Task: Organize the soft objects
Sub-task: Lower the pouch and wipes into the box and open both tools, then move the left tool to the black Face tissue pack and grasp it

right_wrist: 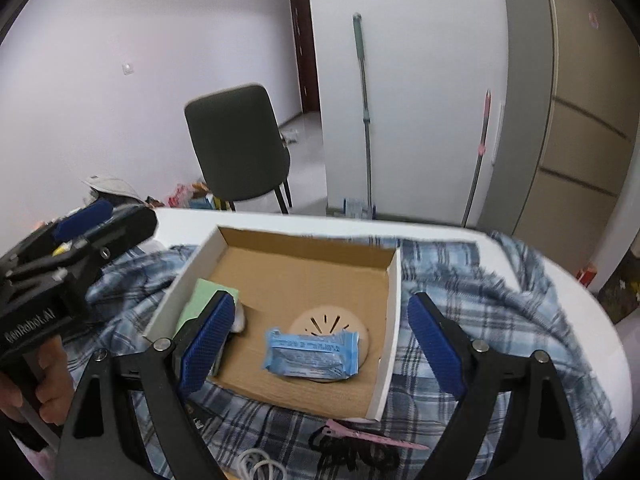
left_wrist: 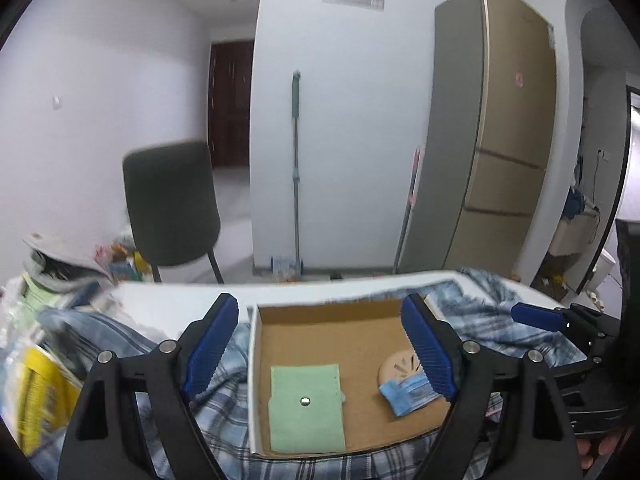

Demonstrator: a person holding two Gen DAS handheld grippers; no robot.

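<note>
Where it lies boxed, green pouch point(left_wrist: 306, 408) flat (silver snap), blue packet point(right_wrist: 310, 354) crinkled

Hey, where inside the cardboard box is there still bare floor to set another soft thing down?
The far half of the cardboard box is bare, behind the green cloth and the blue packet. A narrow bare strip runs between those two. The near right is crowded: the packet lies on the round beige disc.
</note>
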